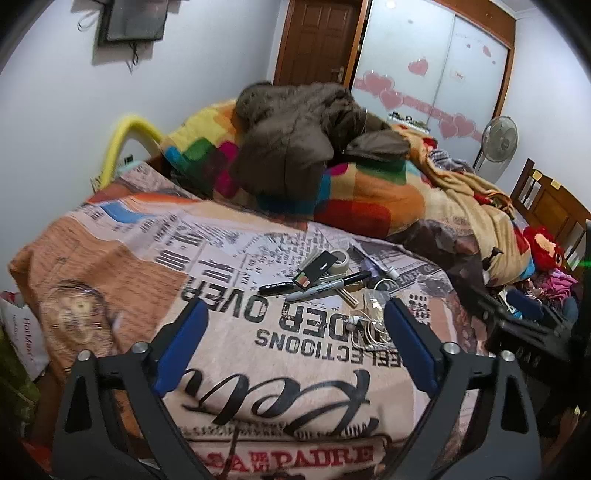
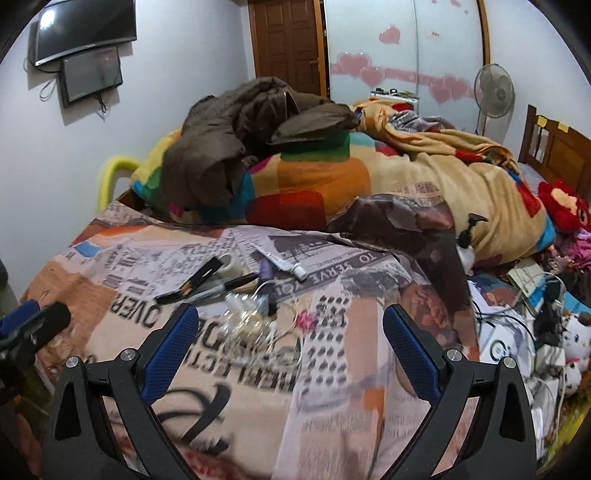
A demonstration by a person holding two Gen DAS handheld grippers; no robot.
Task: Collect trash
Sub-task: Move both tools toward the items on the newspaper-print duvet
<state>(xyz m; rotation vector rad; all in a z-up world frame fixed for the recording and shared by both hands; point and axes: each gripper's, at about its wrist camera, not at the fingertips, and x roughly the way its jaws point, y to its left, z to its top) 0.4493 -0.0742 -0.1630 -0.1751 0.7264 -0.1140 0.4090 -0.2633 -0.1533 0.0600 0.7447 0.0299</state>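
Note:
Small clutter lies on the newspaper-print bedspread (image 1: 110, 258): black markers (image 1: 317, 286), a tape roll (image 1: 341, 260), a black flat box (image 1: 319, 267), a white tube (image 2: 284, 264), a clear plastic wrapper (image 2: 243, 314) and tangled white earphone cords (image 1: 369, 325). My left gripper (image 1: 293, 317) is open and empty, just short of the markers, its right finger beside the cords. My right gripper (image 2: 290, 325) is open and empty, with the wrapper between and just ahead of its fingers. The left gripper also shows at the left edge of the right wrist view (image 2: 26, 325).
A brown jacket (image 1: 295, 129) lies on a colourful blanket (image 1: 369, 192) at the back of the bed. Cables, boxes and plush toys (image 2: 517, 314) crowd the right side. A red plush (image 2: 563, 206), a fan (image 2: 493, 92), a door (image 2: 288, 40) and wall screens (image 2: 86, 33) stand beyond.

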